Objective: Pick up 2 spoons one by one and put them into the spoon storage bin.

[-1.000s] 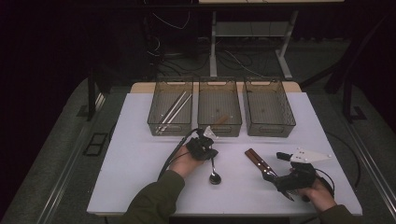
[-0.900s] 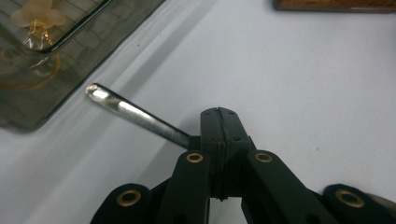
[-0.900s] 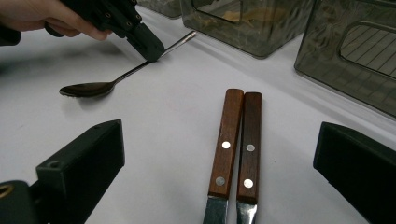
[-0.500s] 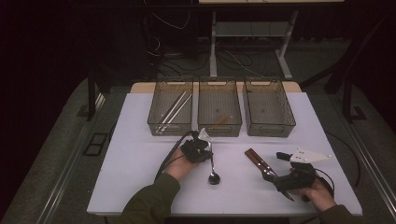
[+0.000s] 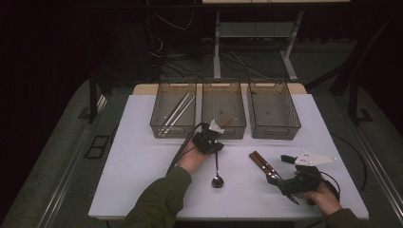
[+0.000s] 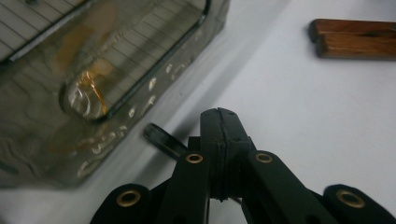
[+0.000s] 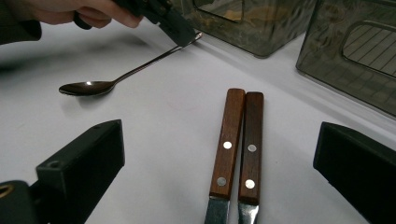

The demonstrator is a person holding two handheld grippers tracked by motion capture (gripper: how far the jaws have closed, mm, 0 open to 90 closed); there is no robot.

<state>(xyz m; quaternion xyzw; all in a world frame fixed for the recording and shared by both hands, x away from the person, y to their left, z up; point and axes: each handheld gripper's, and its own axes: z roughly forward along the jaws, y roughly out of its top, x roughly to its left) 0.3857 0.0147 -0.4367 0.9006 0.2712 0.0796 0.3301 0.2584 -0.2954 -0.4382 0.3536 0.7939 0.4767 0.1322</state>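
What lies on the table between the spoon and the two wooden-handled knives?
Nothing: in the right gripper view, bare white table separates the spoon from the knives. The high view agrees.

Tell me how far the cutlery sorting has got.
Done: long utensils lie in the left bin. In hand: the left claw is shut on the spoon handle by the middle bin. Left: two wooden-handled knives lie on the table before the open right claw.

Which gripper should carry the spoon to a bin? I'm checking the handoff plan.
Left. The left gripper is already shut on the spoon handle near the middle bin; the right gripper stands open over two wooden-handled knives.
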